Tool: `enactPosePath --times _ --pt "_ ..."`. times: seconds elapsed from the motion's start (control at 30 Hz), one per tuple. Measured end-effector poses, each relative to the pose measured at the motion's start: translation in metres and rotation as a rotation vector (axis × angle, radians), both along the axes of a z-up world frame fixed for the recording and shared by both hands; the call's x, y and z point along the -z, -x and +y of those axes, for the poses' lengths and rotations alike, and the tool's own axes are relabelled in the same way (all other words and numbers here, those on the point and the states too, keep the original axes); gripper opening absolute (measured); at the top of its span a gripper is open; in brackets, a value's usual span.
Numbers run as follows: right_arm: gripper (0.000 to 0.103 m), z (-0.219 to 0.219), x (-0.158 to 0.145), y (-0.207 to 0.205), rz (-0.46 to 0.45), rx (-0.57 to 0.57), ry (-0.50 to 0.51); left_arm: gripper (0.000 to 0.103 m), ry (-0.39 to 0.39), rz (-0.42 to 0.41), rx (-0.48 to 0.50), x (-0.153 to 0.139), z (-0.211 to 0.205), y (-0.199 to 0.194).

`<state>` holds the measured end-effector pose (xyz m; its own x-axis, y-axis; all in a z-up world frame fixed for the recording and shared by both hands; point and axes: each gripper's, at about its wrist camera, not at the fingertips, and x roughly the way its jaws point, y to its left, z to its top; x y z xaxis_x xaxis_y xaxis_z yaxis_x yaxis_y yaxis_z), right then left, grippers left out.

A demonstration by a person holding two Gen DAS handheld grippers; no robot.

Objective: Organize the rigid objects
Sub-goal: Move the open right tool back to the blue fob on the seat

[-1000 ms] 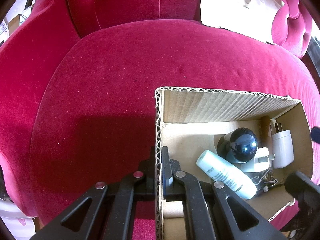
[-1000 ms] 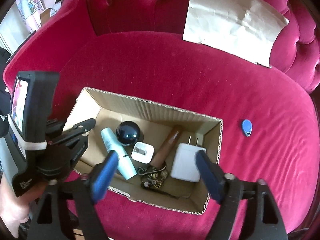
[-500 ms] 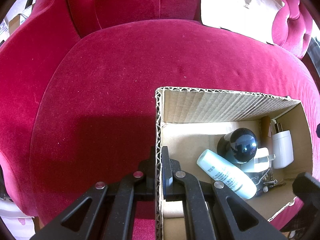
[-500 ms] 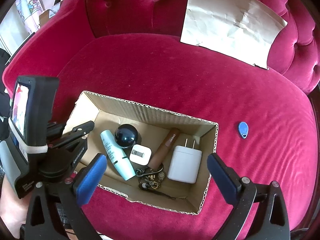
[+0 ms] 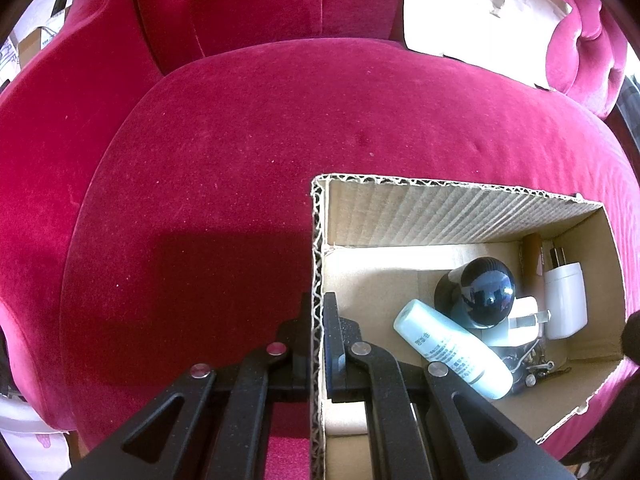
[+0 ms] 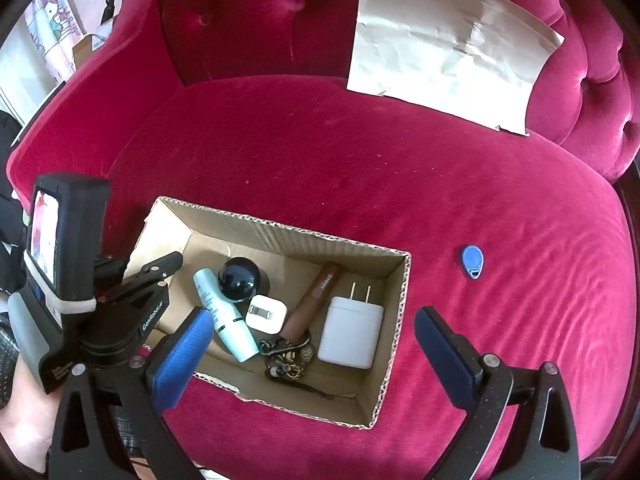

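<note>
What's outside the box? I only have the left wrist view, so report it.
Observer: One blue tag lies on the red cushion, to the right of the cardboard box and apart from it.
Operator: Give me the right gripper's state.
Observer: The right gripper is open and holds nothing. Its jaws are spread wide above the box's near side.

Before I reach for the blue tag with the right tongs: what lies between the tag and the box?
Only bare red cushion between the tag and the box, per the right wrist view.
</note>
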<state>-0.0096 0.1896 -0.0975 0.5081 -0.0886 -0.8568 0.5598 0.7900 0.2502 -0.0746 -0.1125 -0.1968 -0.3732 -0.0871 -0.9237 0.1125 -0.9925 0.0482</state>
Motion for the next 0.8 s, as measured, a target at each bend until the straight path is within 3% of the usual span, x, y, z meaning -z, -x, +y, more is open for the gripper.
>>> enactPosePath --times 0.47,0.8 --pt "0.102 -0.046 -0.007 0.032 -0.008 0.049 0.034 0.003 0.0 -0.006 0.0 -0.003 -0.003 -0.003" --pt "0.102 -0.087 0.008 0.052 0.011 0.084 0.056 0.003 -0.005 -0.008 -0.001 0.0 0.001 0.007"
